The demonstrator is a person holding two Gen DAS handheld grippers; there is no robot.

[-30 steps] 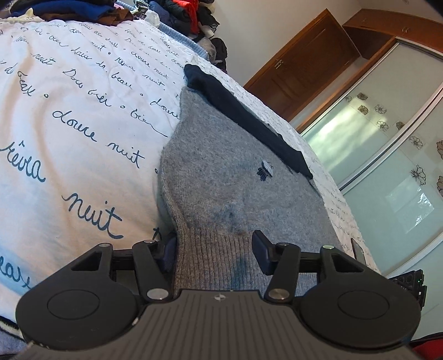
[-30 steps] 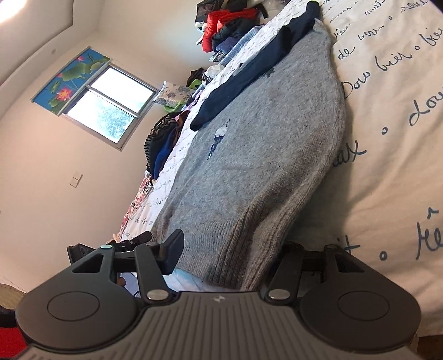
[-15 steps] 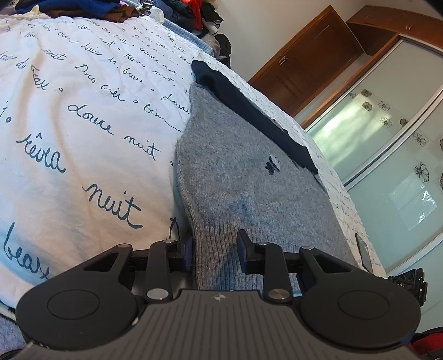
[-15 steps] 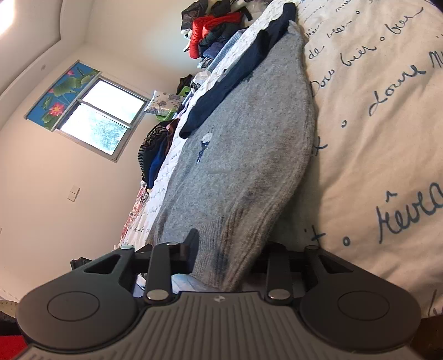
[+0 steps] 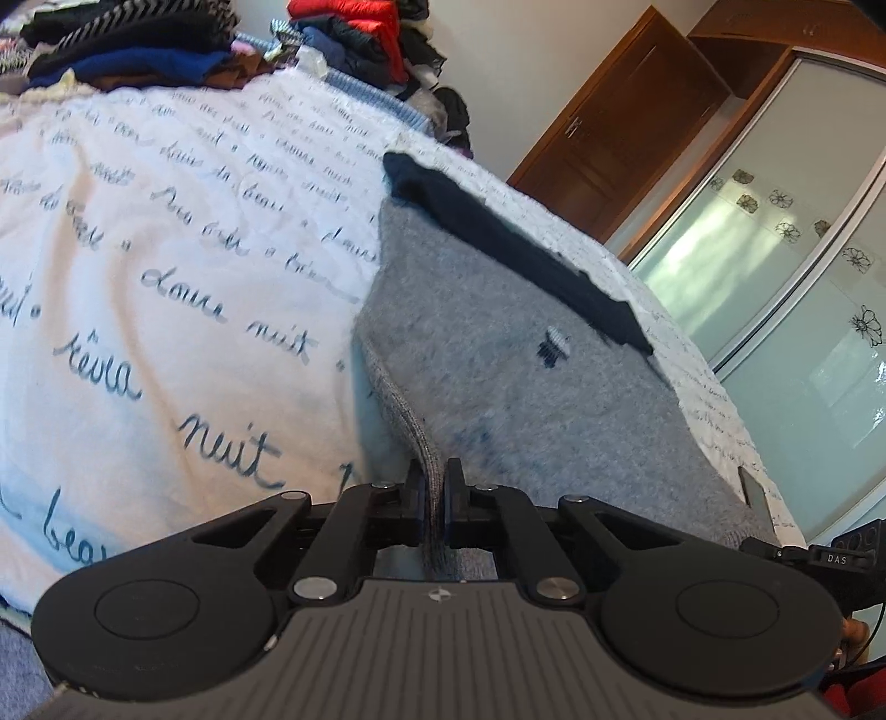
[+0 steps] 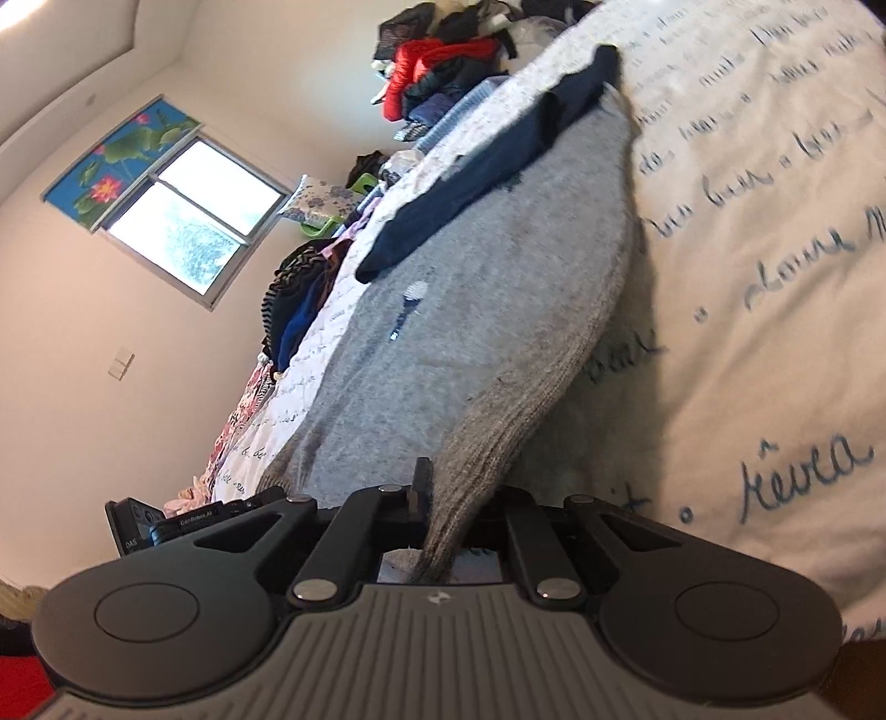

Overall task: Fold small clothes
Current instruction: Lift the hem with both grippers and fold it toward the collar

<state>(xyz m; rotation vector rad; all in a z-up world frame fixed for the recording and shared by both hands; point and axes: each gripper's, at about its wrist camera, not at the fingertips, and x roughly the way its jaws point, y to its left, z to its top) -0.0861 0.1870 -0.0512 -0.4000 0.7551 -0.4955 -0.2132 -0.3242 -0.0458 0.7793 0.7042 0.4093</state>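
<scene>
Both sets of jaws have closed since a moment ago: your left gripper (image 5: 436, 487) and right gripper (image 6: 443, 498) are now pinching the ribbed hem of the grey knitted sweater (image 5: 531, 382) lying on the white script-printed bedspread (image 5: 166, 266). Lift both corners evenly; open bedspread is waiting beyond, the bed edge close.

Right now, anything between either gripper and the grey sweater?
Nothing visible. The left gripper and right gripper are both already closed on the ribbed hem of the grey sweater, which lies on the bedspread.

Bare bedspread (image 5: 138, 266) beside sweater (image 5: 498, 354); clothes pile (image 5: 166, 50) blocks far edge.
</scene>
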